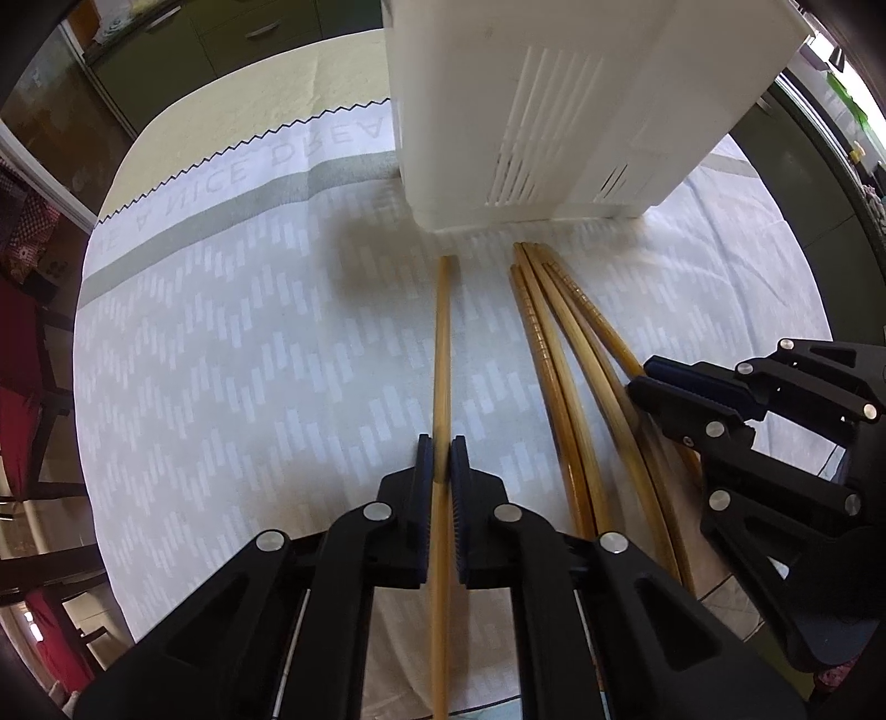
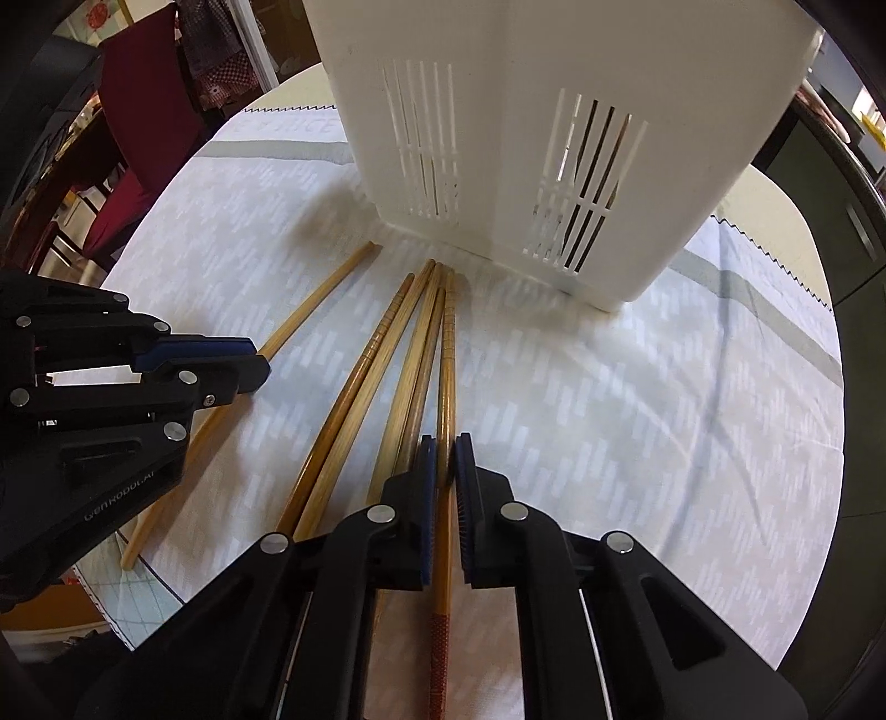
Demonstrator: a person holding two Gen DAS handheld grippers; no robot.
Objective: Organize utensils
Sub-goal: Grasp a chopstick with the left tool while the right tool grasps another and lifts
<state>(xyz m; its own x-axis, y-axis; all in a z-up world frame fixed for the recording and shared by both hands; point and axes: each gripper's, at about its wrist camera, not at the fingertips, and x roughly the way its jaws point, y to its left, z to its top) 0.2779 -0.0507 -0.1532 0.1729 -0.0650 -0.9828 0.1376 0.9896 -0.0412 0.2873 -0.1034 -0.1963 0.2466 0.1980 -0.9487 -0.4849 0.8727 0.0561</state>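
Pale wooden chopsticks lie on a white patterned tablecloth [image 1: 221, 360] in front of a white slotted utensil holder [image 1: 498, 111]. My left gripper [image 1: 443, 459] is shut on a single chopstick [image 1: 442, 332] lying apart to the left of the bundle [image 1: 554, 360]. In the right wrist view my right gripper [image 2: 446, 459] is shut on the rightmost chopstick [image 2: 447, 360], which has a red textured end. Several other chopsticks [image 2: 387, 360] lie beside it on its left. The holder [image 2: 526, 138] stands just beyond their tips. The left gripper [image 2: 260, 365] shows at the left, and the right gripper [image 1: 642, 376] at the right.
Dark sticks show through the holder's right-hand slots [image 2: 587, 166]. Red-cushioned chairs [image 2: 138, 111] stand past the round table's far-left edge. Green cabinets [image 1: 249, 33] lie behind the table. The cloth [image 2: 637, 415] to the right of the chopsticks is bare.
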